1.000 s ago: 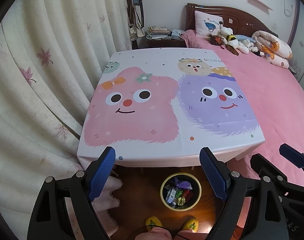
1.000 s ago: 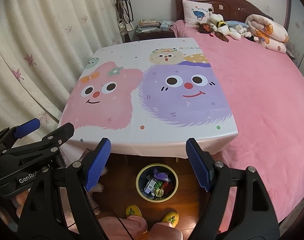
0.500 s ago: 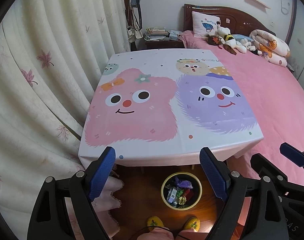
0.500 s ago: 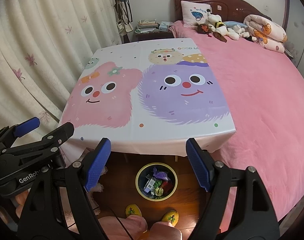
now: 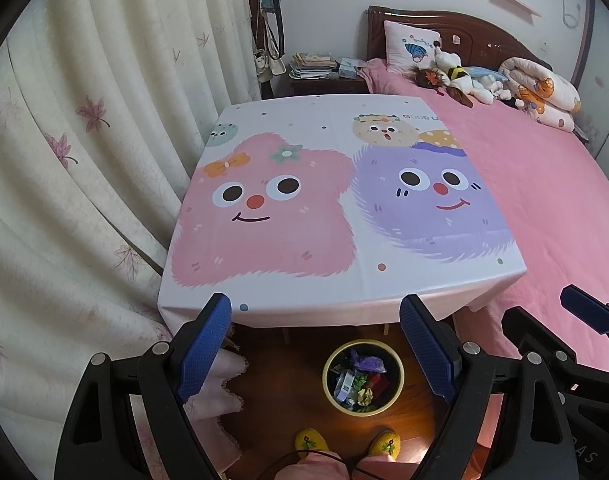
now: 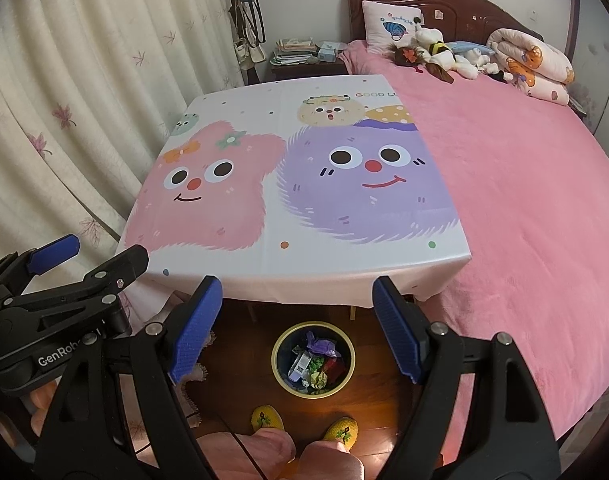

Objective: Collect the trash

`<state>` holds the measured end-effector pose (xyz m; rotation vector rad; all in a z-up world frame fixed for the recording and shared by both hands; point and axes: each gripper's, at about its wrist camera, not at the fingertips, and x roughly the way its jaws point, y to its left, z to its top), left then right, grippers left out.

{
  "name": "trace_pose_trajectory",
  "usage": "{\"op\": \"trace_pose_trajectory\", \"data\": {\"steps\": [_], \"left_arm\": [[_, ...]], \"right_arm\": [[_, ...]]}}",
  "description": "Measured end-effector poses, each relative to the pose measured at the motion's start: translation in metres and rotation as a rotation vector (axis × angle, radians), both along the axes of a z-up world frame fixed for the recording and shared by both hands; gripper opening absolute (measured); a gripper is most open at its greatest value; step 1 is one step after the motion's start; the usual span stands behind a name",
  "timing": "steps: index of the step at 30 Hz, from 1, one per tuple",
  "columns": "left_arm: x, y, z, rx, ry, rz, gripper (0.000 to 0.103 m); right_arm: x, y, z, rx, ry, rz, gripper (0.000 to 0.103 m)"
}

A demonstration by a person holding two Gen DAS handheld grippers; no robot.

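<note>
A round yellow-rimmed bin stands on the wooden floor below the table's near edge, holding several crumpled wrappers and a purple scrap. My left gripper hangs open above it, nothing between its blue pads. My right gripper is likewise open and empty, side by side with the left. The table, covered by a cartoon-monster cloth, has no loose trash on it.
Cream curtains hang on the left. A pink bed with plush toys runs along the right of the table. A nightstand with books stands at the back. The person's yellow slippers are just behind the bin.
The view has shifted very slightly; the grippers and the bin keep their places.
</note>
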<state>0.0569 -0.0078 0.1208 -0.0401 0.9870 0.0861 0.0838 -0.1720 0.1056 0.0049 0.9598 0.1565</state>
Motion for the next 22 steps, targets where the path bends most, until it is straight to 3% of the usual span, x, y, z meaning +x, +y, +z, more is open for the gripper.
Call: {"op": "trace_pose_trajectory", "data": {"steps": [22], "left_arm": [[-0.001, 0.0026, 0.0012, 0.0, 0.001, -0.007, 0.087]], "right_arm": [[-0.0003, 0.0009, 0.0003, 0.0, -0.001, 0.001, 0.075]]}}
